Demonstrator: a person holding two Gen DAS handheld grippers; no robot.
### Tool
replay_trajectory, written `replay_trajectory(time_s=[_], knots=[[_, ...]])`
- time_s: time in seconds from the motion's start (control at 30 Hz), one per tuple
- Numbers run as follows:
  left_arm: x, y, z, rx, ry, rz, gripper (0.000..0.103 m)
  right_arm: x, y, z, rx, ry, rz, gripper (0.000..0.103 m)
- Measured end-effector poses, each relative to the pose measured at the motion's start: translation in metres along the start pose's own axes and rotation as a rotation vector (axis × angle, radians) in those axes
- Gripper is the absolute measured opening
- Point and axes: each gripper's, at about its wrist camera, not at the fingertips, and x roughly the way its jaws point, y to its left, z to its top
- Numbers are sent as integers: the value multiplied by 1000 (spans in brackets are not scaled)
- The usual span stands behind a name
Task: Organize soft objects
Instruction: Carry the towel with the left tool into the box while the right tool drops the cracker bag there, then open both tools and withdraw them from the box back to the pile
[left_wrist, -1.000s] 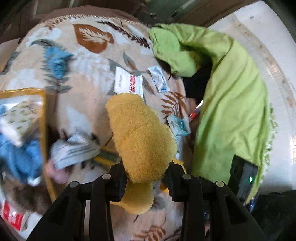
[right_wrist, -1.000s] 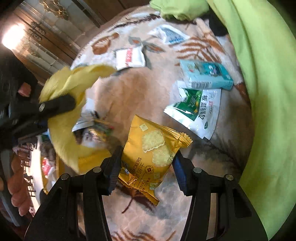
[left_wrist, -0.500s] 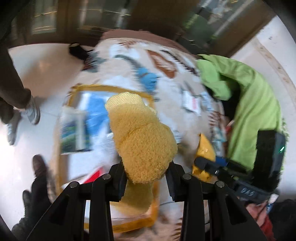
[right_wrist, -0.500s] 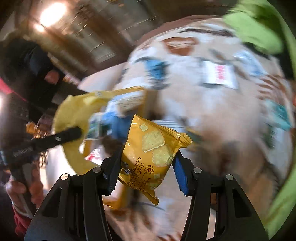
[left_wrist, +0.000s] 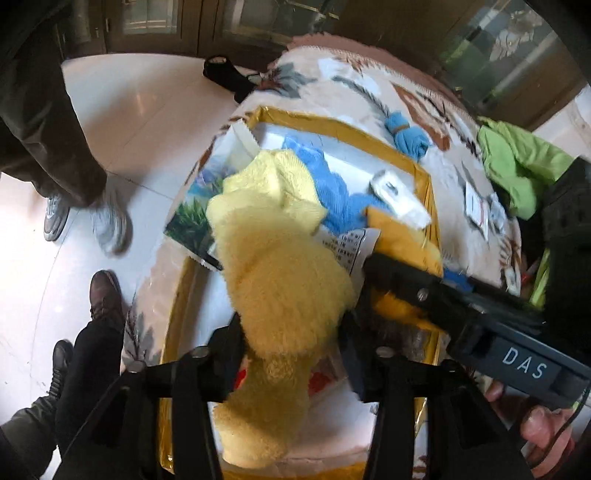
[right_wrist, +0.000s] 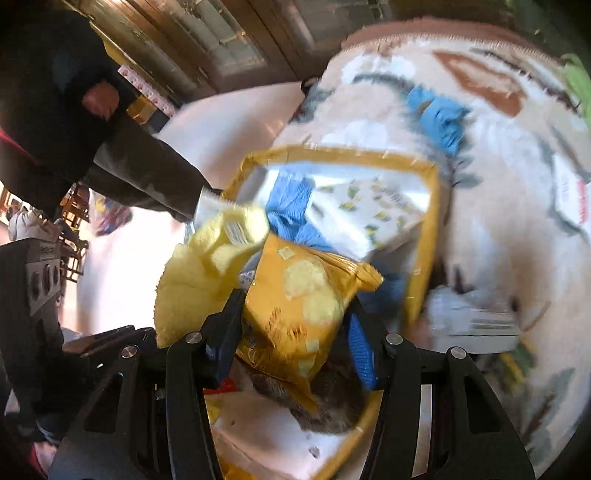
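A fluffy yellow towel (left_wrist: 284, 280) fills the gap of my left gripper (left_wrist: 291, 332). Its jaws are opening, the pads still touch the pile, and the towel's far end droops onto the things in the gold-rimmed box (left_wrist: 343, 125). My right gripper (right_wrist: 291, 325) is shut on a yellow cracker packet (right_wrist: 299, 295) over the same box (right_wrist: 436, 206), its jaws easing open slightly. In the left wrist view it reaches in from the right, close beside the towel. A blue towel (left_wrist: 332, 188) and a lemon-print tissue pack (right_wrist: 373, 214) lie in the box.
The box rests on a leaf-patterned blanket (left_wrist: 373, 92) near its edge. A knotted blue cloth (left_wrist: 406, 133), small packets (left_wrist: 476, 203) and a green garment (left_wrist: 517, 162) lie beyond it. A person's legs (left_wrist: 44, 110) and shoes stand on the white floor at left.
Both grippers swung from over the blanket to above the box and came close together. The towel sank until its far end lies on the box's contents, and the left jaws stand wider.
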Motion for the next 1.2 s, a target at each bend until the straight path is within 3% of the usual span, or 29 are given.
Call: replay_trajectory(time_s=[0.03, 0.1, 0.17, 0.23, 0.4, 0.57, 0.67, 0.9, 1.0, 1.2], knots=[[-4, 2, 1, -8, -9, -13, 68, 2, -2, 0, 16, 14, 23, 54], [-15, 6, 2, -24, -40, -21, 75, -1, -3, 0, 30, 32, 49, 56], [-29, 8, 5, -33, -75, -28, 76, -14, -1, 1, 31, 8, 59, 56], [-40, 8, 8, -46, -97, -40, 79, -30, 1, 3, 17, -47, 77, 63], [-61, -12, 9, -21, -134, -62, 79, -54, -9, 4, 76, -92, 124, 63], [-58, -49, 5, 11, -103, -198, 79, -95, -38, -27, 115, -167, 198, 63], [-54, -71, 5, 50, -101, -218, 79, -116, -69, -47, 193, -202, 216, 63], [-36, -109, 11, 158, -63, -254, 79, -159, -123, -71, 314, -288, 125, 63], [-33, -127, 13, 221, -65, -262, 79, -164, -135, -69, 343, -285, 99, 63], [-19, -155, 14, 334, 3, -300, 79, -167, -148, -62, 384, -308, 60, 63]])
